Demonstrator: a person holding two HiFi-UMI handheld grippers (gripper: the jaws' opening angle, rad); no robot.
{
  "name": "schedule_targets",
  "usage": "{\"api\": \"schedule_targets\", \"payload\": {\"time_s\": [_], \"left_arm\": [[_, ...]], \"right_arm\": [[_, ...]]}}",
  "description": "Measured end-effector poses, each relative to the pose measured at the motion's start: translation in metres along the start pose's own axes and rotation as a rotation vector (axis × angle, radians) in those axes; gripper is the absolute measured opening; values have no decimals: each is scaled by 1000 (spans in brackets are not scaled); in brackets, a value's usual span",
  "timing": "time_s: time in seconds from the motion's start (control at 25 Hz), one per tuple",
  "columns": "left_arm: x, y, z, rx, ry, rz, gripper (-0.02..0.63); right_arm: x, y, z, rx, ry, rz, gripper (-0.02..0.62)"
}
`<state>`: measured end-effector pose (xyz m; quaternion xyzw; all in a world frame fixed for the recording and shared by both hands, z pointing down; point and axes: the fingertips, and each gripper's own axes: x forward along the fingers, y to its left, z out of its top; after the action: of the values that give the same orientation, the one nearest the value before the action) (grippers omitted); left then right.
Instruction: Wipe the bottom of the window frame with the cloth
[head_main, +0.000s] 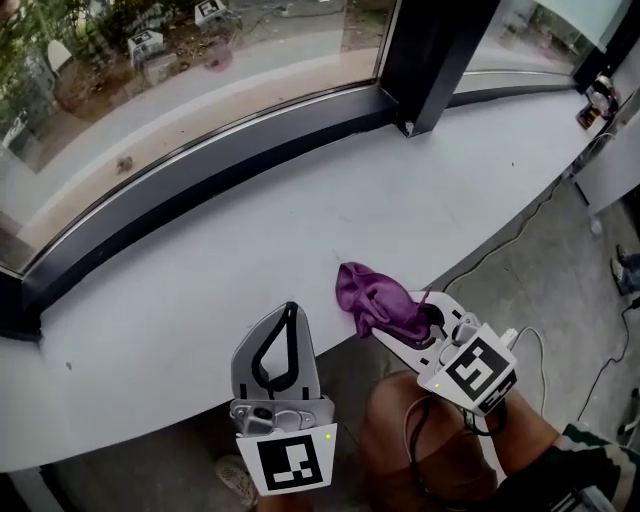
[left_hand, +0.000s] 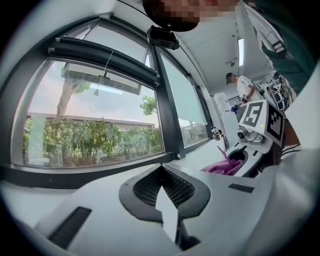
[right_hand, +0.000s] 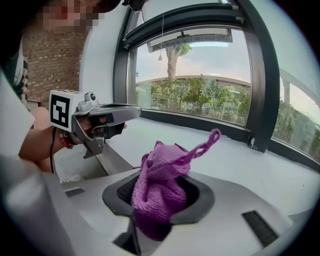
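A crumpled purple cloth (head_main: 372, 298) bulges out of my right gripper (head_main: 408, 322), which is shut on it just above the front edge of the white sill (head_main: 200, 260). In the right gripper view the cloth (right_hand: 159, 185) fills the jaws of the right gripper (right_hand: 159, 202), with a loop of it sticking up. My left gripper (head_main: 290, 312) hovers at the sill's front edge to the left of the cloth, shut and holding nothing; its jaws meet in the left gripper view (left_hand: 167, 194). The dark bottom of the window frame (head_main: 230, 165) curves along the far side of the sill.
A thick black mullion (head_main: 435, 60) stands on the sill at the back right. Small objects (head_main: 597, 100) sit at the sill's far right end. A cable (head_main: 505, 245) runs over the floor below. Another person (left_hand: 241, 86) stands in the room's background.
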<state>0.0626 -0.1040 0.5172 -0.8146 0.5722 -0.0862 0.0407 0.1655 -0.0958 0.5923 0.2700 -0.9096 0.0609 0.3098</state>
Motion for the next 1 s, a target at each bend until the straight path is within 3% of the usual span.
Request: {"api": "schedule_targets", "payload": {"time_s": [0.44, 0.8, 1.0], "left_arm": [[-8, 14, 3, 2, -2, 16, 3], [-46, 66, -1, -6, 0, 115, 3], [-71, 90, -7, 35, 5, 161, 3]], "right_arm": [[20, 41, 18, -31, -16, 118, 146], [46, 85, 44, -88, -18, 204, 146], [59, 97, 52, -134, 10, 210, 146]]}}
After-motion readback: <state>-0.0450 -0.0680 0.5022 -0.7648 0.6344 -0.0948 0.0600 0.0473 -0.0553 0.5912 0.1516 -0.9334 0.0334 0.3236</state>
